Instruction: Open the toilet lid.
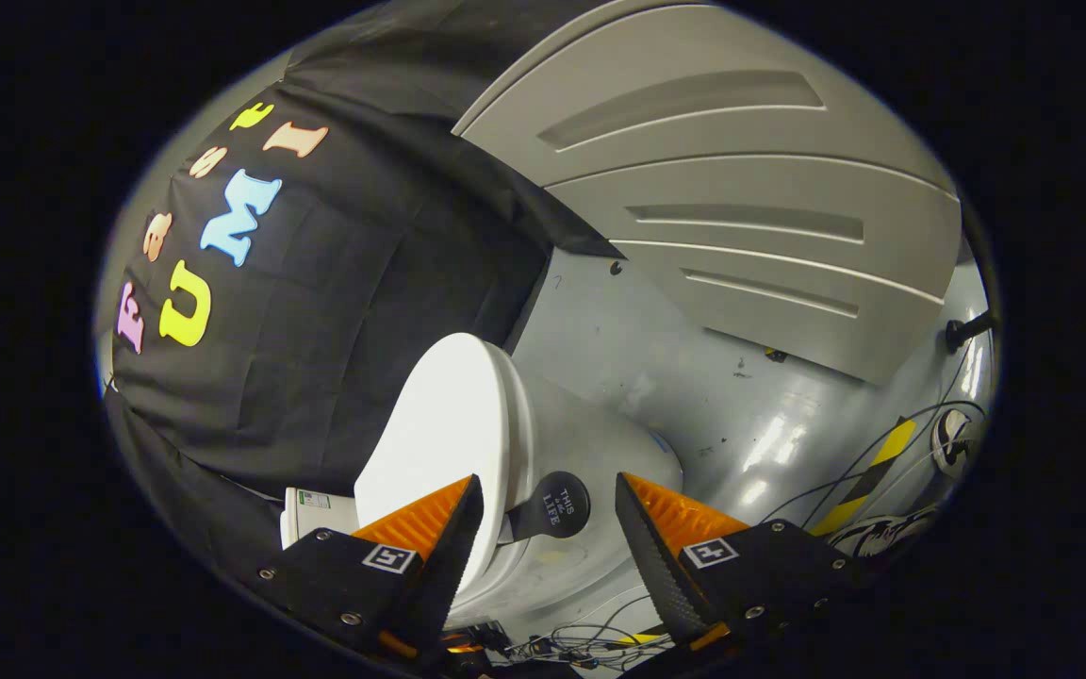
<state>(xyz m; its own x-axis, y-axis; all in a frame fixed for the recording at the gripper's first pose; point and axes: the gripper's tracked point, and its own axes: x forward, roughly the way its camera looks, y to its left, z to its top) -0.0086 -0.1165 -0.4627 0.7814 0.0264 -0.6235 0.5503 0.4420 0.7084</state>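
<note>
Gaping gripper (549, 526) beside toilet lid (449, 434)

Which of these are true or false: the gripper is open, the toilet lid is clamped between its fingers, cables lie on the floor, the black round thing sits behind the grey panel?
1. The gripper is open. True: its fingers stand apart.
2. The toilet lid is clamped between the fingers. False: neither finger presses on it; it lies ahead of the left finger.
3. Cables lie on the floor. True.
4. The black round thing sits behind the grey panel. False: it shows between the fingers, beside the lid.
</note>
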